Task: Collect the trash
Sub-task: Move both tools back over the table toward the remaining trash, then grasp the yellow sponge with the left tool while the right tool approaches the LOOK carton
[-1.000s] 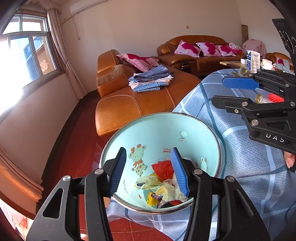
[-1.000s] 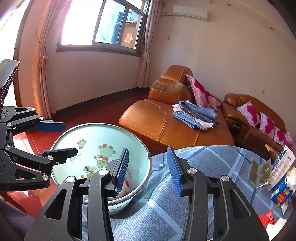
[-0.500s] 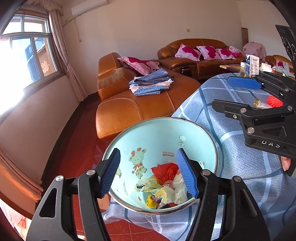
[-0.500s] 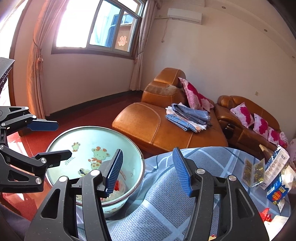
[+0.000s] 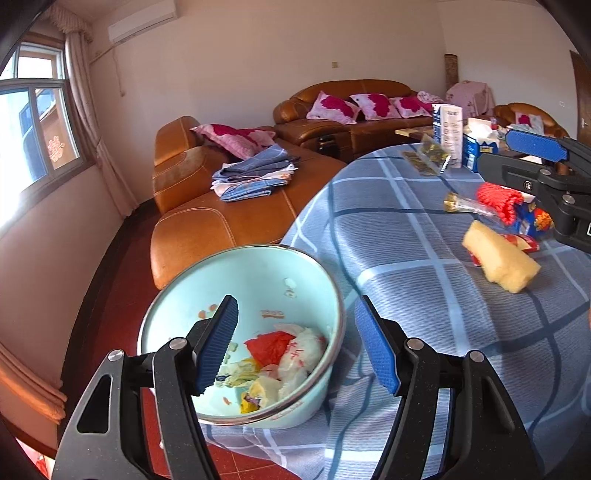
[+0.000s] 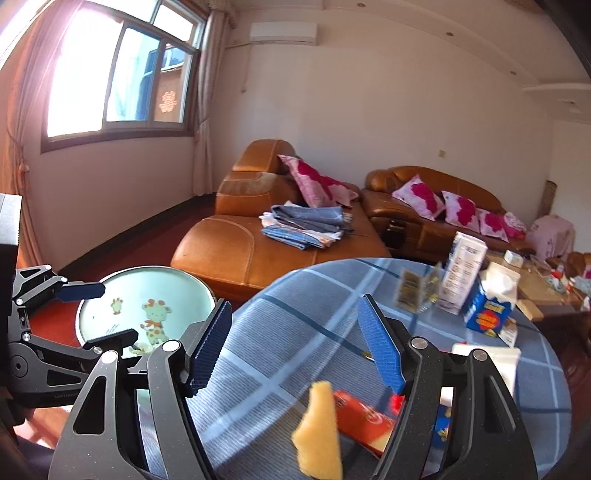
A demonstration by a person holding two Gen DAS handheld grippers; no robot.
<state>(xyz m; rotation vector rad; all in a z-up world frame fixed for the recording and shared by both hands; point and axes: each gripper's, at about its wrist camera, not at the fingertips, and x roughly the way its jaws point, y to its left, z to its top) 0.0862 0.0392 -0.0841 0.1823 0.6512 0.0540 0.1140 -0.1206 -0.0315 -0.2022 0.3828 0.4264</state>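
just below the right claw [image 6: 295, 343], yellow sponge [image 6: 319, 435]

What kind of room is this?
Most likely a home living room: brown leather sofas with pink cushions, a curtained window, and an air conditioner on the wall.

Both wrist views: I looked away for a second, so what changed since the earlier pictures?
Both tongs have just been opening, nothing between them. The right tongs swung from the pale blue enamel basin toward the yellow sponge wedge; the left tongs turned tableward. Basin and trash stayed put.
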